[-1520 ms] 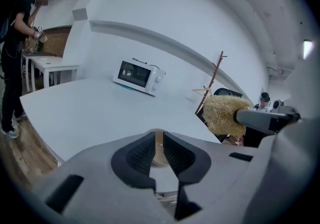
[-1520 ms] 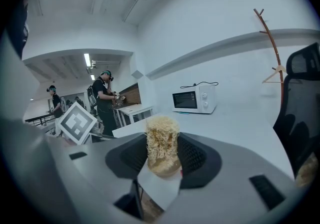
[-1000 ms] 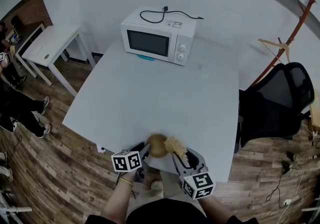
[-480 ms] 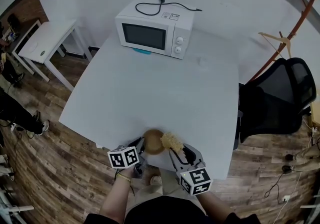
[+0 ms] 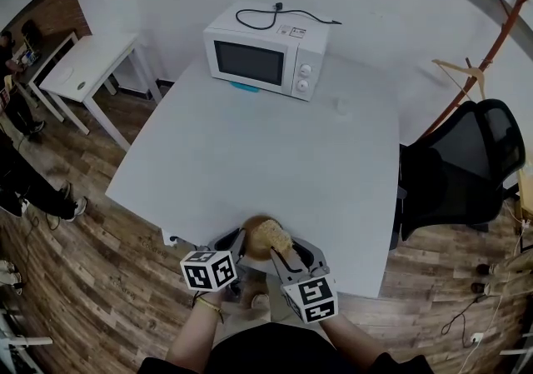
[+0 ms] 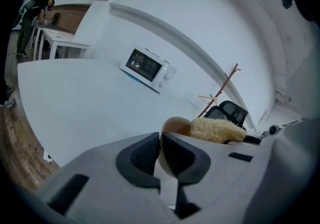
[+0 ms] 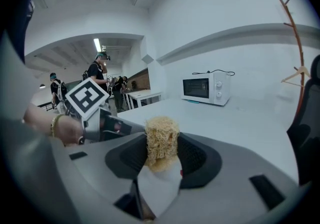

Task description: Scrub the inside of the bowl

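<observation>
The tan bowl [image 5: 251, 229] sits tipped sideways, a straw-coloured fibrous scrubber [image 5: 272, 238] at its open mouth.

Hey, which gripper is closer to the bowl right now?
Left. The left gripper has just been closing its jaws on the rim of the bowl; the right gripper sits beside it, holding a scrubber at its mouth.

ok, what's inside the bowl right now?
The straw-coloured scrubber, clamped in the right gripper, sits at the mouth of the bowl. It covers the bowl's inside, so contact with the bottom, or anything else in there, can't be seen.
</observation>
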The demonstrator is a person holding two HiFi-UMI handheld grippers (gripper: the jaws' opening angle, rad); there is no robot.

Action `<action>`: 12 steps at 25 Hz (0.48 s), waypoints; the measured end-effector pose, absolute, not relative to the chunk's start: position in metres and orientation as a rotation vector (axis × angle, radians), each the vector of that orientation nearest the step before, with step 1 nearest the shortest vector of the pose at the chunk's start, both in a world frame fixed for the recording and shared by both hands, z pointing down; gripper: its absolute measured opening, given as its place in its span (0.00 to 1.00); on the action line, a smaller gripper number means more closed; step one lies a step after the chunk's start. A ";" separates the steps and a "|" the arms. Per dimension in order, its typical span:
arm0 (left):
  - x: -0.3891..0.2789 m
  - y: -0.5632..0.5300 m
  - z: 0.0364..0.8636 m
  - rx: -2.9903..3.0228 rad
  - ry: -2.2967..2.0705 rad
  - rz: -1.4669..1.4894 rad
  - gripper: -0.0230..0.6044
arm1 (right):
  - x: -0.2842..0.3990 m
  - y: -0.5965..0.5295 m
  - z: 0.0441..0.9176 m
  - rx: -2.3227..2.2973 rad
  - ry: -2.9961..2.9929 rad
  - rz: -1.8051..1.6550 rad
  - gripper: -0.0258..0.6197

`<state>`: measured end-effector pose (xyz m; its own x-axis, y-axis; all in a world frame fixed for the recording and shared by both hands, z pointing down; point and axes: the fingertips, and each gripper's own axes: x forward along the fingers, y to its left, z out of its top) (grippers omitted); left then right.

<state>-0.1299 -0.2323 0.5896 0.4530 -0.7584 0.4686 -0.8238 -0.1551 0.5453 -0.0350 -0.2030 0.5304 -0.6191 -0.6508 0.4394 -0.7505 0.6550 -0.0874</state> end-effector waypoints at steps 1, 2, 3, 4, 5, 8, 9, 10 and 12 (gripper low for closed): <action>-0.129 -0.229 0.584 1.944 -1.329 0.101 0.09 | -0.036 -0.201 0.532 1.105 -2.487 0.355 0.31; -0.129 -0.226 0.579 1.961 -1.333 0.100 0.09 | -0.036 -0.199 0.534 1.102 -2.473 0.340 0.31; -0.128 -0.223 0.574 1.978 -1.337 0.102 0.09 | -0.037 -0.197 0.535 1.097 -2.460 0.327 0.31; -0.127 -0.220 0.570 1.994 -1.342 0.107 0.09 | -0.038 -0.195 0.537 1.090 -2.447 0.315 0.31; -0.127 -0.217 0.566 2.009 -1.348 0.115 0.09 | -0.038 -0.193 0.538 1.081 -2.435 0.303 0.31; -0.123 -0.208 0.557 2.055 -1.365 0.140 0.09 | -0.041 -0.187 0.540 1.058 -2.397 0.259 0.31; -0.123 -0.206 0.555 2.067 -1.365 0.146 0.09 | -0.041 -0.186 0.540 1.054 -2.381 0.238 0.31; -0.122 -0.204 0.553 2.076 -1.365 0.149 0.09 | -0.041 -0.185 0.539 1.053 -2.365 0.215 0.31; -0.121 -0.201 0.550 2.089 -1.364 0.150 0.09 | -0.042 -0.184 0.538 1.059 -2.340 0.186 0.30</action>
